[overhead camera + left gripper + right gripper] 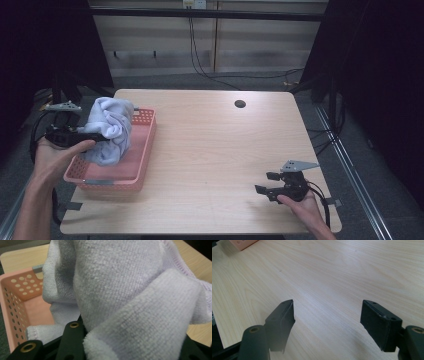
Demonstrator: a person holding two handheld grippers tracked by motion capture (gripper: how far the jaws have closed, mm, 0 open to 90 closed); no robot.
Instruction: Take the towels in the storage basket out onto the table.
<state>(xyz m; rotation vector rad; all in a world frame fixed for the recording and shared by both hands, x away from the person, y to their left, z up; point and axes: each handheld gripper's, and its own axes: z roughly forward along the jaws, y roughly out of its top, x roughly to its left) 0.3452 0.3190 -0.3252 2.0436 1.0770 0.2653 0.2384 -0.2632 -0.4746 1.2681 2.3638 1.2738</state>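
A pale lilac towel (110, 127) hangs bunched over the pink perforated basket (142, 150) at the table's left side. My left gripper (97, 136) is shut on the towel and holds it above the basket. In the left gripper view the towel (120, 290) drapes over the jaws, with the basket's wall (15, 300) behind it. Near the front right corner of the table my right gripper (265, 182) rests low, open, with nothing between its fingers. The right gripper view has its jaws spread wide over bare wood (327, 290).
The light wooden table (215, 145) has a round cable hole (240, 104) near its far edge. A corner of the pink basket (242, 243) shows at the top left of the right gripper view. Dark floor and cables surround the table.
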